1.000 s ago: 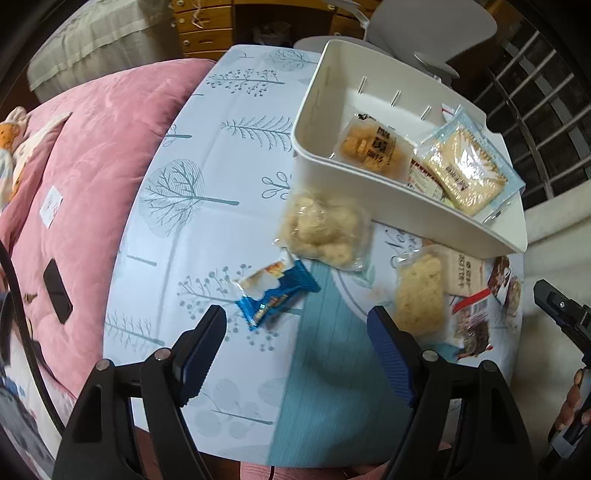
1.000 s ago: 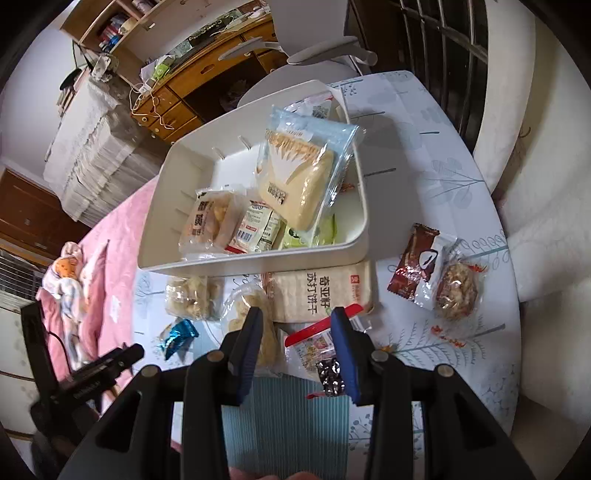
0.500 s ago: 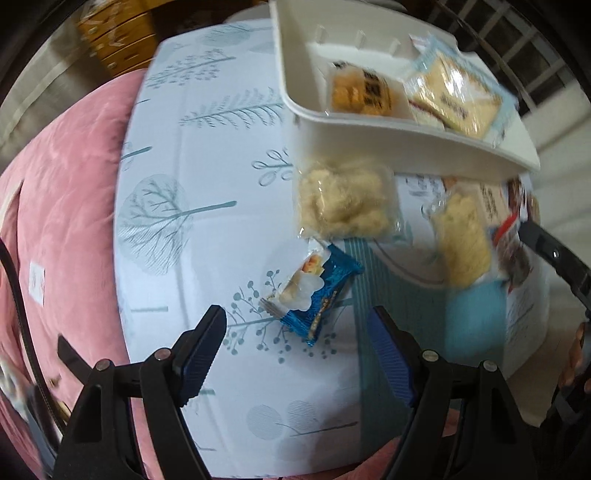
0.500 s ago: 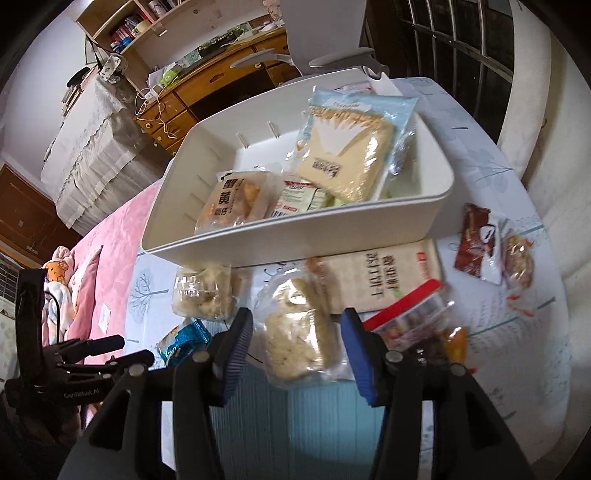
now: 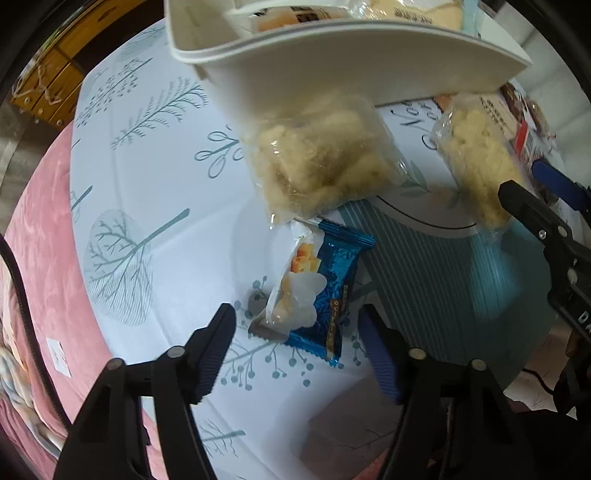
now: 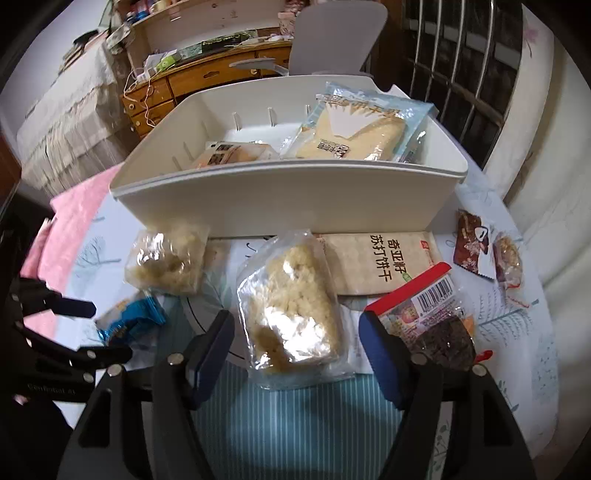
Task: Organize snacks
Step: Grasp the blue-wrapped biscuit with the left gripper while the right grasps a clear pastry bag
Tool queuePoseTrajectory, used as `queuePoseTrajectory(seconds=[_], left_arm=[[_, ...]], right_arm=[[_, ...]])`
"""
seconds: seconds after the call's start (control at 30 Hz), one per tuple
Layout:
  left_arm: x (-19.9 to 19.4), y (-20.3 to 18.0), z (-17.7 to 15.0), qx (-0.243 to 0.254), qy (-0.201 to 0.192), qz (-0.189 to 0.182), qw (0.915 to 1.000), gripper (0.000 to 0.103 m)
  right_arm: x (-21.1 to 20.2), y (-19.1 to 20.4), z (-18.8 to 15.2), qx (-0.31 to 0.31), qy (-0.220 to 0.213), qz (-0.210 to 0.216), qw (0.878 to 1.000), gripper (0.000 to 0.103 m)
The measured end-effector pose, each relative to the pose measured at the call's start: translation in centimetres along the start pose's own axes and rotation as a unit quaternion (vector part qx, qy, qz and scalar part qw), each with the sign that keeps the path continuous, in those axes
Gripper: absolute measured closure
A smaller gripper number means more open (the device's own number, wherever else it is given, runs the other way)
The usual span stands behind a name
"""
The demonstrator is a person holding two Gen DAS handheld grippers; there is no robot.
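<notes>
A blue snack packet (image 5: 317, 291) lies flat on the tree-print tablecloth, and my left gripper (image 5: 295, 328) points down over it. Its jaws are closing on either side of the packet, pads clear of it. Beyond the packet lies a clear bag of pale puffed snack (image 5: 317, 162). My right gripper (image 6: 295, 332) straddles the near end of another clear bag of rice-crisp snack (image 6: 291, 310); its jaws are opening and do not press it. The white bin (image 6: 288, 195) behind holds a bread packet (image 6: 354, 133) and smaller packs.
A beige cracker box (image 6: 376, 262), a red-topped packet (image 6: 428, 317) and two small brown packets (image 6: 476, 240) lie right of the rice-crisp bag. A pink cushion (image 5: 40, 229) borders the table's left edge. A wooden desk (image 6: 207, 77) and white chair (image 6: 332, 33) stand behind.
My left gripper has dropped toward the blue packet, rolled, and narrowed its jaws. My right gripper has slid left over the rice-crisp bag, sunk lower, and spread its jaws wider.
</notes>
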State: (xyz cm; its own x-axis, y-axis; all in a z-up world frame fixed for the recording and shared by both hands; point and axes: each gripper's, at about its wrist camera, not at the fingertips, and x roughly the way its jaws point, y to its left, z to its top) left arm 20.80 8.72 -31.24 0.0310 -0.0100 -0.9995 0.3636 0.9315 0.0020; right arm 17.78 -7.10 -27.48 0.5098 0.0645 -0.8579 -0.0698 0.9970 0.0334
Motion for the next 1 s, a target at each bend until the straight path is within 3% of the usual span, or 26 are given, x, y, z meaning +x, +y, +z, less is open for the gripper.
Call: queuePoseTrajectory(seconds=[0.27,0.47,0.57,0.73,1.0], left_arm=[[0.9,-1.0,0.4,0.024,-0.006,-0.001,0.9997,0.058],[0.7,-1.3,0.3,0.032,-0.013,-0.014,0.9993,0.068],[0.6,-1.4,-0.1,0.034,-0.015,-0.020,0.9991,0.070],[0.2,-0.7,-1.0,0.024,-0.015,-0.034,0.9990,0.071],[-1.1,1.1,-1.1,0.007,-0.027,-0.042,0.9987,0.072]], right_arm=[[1.1,1.6,-1.2,-0.053,-0.013,-0.050,0.997,0.032],[2.1,2.0,-1.1,-0.064,-0.011,-0.062,0.996,0.032],[2.5,2.3,-1.2,-0.066,-0.003,-0.068,0.995,0.033],[2.6,2.6,-1.5,-0.057,0.014,-0.063,0.996,0.045],[1.8,2.2,-1.0,-0.014,0.045,-0.021,0.999,0.045]])
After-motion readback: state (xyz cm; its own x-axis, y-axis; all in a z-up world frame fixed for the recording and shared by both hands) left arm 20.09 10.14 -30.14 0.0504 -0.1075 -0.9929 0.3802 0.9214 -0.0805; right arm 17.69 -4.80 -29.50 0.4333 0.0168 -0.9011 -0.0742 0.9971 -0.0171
